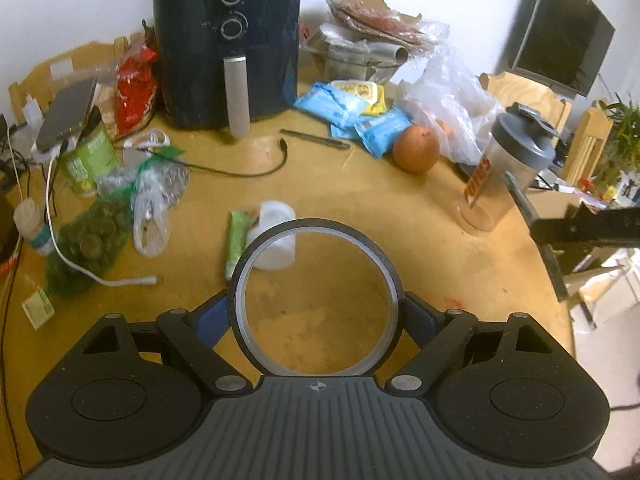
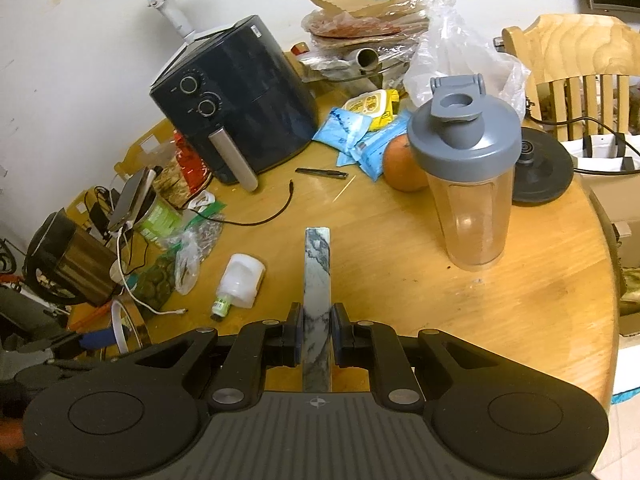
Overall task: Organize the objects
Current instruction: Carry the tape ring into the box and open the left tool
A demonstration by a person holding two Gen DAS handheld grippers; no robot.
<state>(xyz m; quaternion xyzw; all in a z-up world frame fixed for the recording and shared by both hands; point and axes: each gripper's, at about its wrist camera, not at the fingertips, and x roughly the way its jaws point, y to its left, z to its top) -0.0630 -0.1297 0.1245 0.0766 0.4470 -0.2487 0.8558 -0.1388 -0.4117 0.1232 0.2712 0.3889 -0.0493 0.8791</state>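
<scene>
A round wooden table (image 2: 400,248) stood against a white wall, crowded along its far side. One black air fryer (image 1: 228,44) with two dials sat at the back. To its right lay a heap of plastic bags and cardboard (image 1: 384,28), two blue packets (image 1: 360,116) with one yellow packet (image 1: 364,94) on them, and one orange (image 1: 416,148). One clear shaker bottle (image 2: 468,184) with a grey lid stood upright near the right edge, just in front of the orange in the right wrist view. One black pen (image 1: 314,138) and one black cable (image 1: 240,168) lay in front of the fryer. One white plastic bottle (image 2: 242,280) lay on its side near the middle, with a small green tube (image 1: 237,236) just beside it.

The left gripper (image 1: 318,314) was opened wide around one black ring of tape (image 1: 316,298), its fingers (image 1: 214,318) pressed against the ring's two sides, holding it above the table's near part.

The right gripper (image 2: 317,336) was closed narrowly on one flat marbled grey strip (image 2: 317,280), held on edge and pointing out over the table's middle, well apart from the shaker bottle.

One wooden chair (image 2: 576,64) stood behind the table on the right.
</scene>
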